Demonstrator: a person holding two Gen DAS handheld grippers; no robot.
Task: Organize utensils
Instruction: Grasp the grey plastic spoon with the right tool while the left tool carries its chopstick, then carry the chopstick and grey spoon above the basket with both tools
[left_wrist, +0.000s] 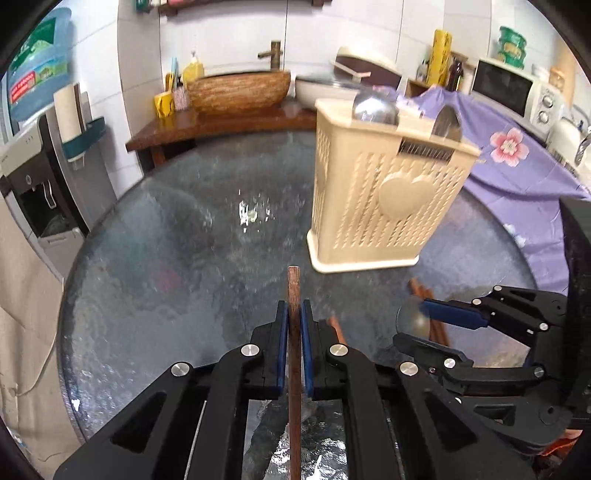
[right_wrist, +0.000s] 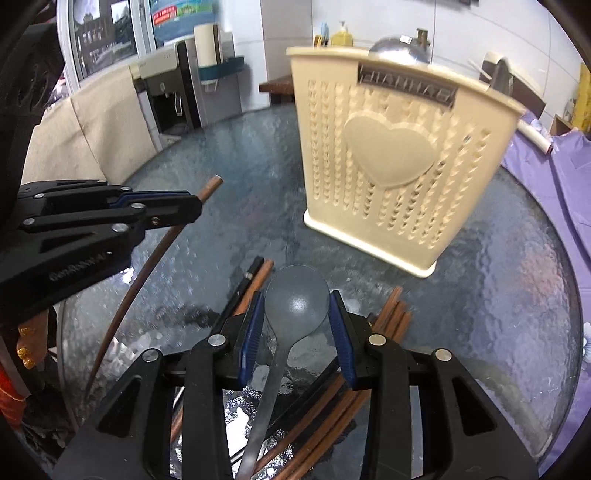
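Two pickups are underway: our left gripper (left_wrist: 294, 314) is clenching one brown wooden chopstick (left_wrist: 294, 291), our right gripper (right_wrist: 297, 314) is gripping a grey metal spoon (right_wrist: 296, 295). Next we are probably carrying both to the far cream perforated plastic holder (right_wrist: 391, 155) and aiming into its top openings.

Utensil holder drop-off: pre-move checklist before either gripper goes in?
1. Left gripper clamped on chopstick: ok.
2. Right gripper around spoon bowl; firm grip: cannot tell.
3. Beige utensil holder upright on glass table: ok.
4. Holder top already holds metal utensils; free room: cannot tell.
5. Loose chopsticks left on table: not ok.
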